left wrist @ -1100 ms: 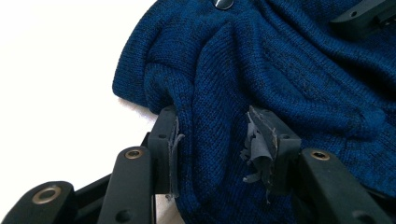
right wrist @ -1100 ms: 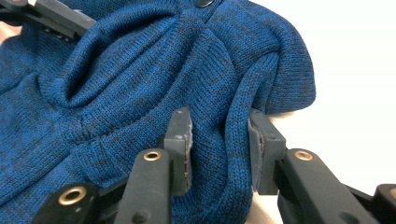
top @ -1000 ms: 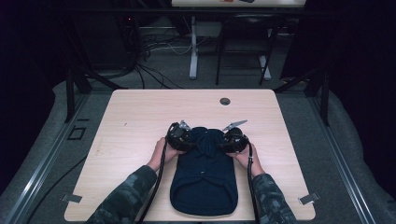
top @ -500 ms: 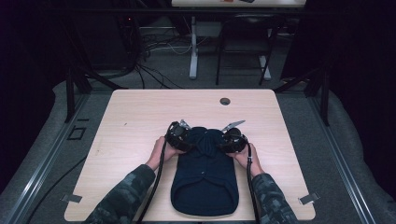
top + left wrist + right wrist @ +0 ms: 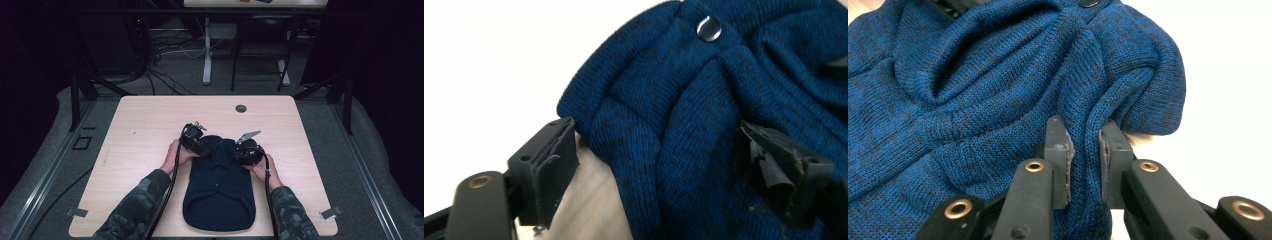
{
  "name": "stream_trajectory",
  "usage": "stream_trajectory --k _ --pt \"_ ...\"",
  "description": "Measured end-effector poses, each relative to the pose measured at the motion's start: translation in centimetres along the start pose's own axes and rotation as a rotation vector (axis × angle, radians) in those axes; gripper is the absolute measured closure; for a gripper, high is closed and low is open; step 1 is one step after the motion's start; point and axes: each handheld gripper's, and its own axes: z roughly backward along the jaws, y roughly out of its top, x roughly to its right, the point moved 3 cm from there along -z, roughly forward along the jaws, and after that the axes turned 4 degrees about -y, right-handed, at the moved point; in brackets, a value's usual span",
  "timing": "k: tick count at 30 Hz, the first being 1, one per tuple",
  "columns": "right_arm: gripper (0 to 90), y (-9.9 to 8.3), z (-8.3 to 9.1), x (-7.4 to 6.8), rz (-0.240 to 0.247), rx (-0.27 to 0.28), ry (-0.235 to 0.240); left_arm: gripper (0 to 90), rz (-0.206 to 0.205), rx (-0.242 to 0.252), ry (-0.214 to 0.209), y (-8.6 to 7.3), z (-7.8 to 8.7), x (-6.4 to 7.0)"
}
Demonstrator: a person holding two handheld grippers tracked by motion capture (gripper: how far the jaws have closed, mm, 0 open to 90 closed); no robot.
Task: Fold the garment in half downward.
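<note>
Both grippers are at the far end of a dark blue knit sweater (image 5: 218,192) that lies flat on the table (image 5: 140,130), in the middle of the near half, with its lower hem at the near edge. On the person's left, the left gripper (image 5: 194,140) sits at the sweater's far left corner, and in the left gripper view its jaws stand wide apart: one jaw is over bare wood just beside the folded edge of the knit (image 5: 704,125), the other rests on the cloth further in, and nothing is pinched between them. On the other side, the right gripper (image 5: 246,150) is at the far right corner of the sweater, with a grey plate sticking up from its top. In the right gripper view its two jaws are drawn close together on a raised fold of the sweater (image 5: 998,95), and the knit fills the narrow gap between the pads, so it grips the cloth. The fabric is bunched into soft ridges between the two grippers. A hand (image 5: 175,159) in a camouflage sleeve (image 5: 135,210) holds each gripper from the near side. The table top is light wood, with a small round hole (image 5: 241,108) near the middle of its far edge. A small shiny snap button (image 5: 709,28) sits on the knit close to the collar.
</note>
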Motion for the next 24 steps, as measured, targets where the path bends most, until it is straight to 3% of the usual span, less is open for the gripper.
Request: stream_trajectory --k 1,3,5,6,14,16,24 --pt "78.6 0.0 0.0 0.0 0.000 -0.005 0.001 25.8 -0.010 0.010 0.012 0.0 0.1 0.0" --pt "78.9 0.0 0.1 0.0 -0.001 -0.007 0.001 40.3 -0.028 0.022 0.032 -0.1 0.1 0.2" --pt "79.1 0.0 0.1 -0.1 0.003 -0.004 -0.005 59.4 -0.033 0.010 0.026 -0.1 0.3 0.5" --pt "79.1 0.0 0.1 -0.1 0.003 -0.004 -0.005 63.7 -0.033 0.010 0.026 -0.1 0.3 0.5" --pt "79.3 0.0 0.7 -1.0 0.067 0.043 -0.100 71.4 -0.082 0.048 0.061 -0.5 1.1 1.5" --pt "79.2 0.1 1.4 -1.6 0.117 0.061 -0.135 71.3 -0.089 0.076 0.067 -0.6 1.7 1.7" --pt "78.8 0.6 3.3 -2.8 0.158 0.123 -0.178 71.2 -0.126 0.150 0.067 -0.8 4.6 2.8"
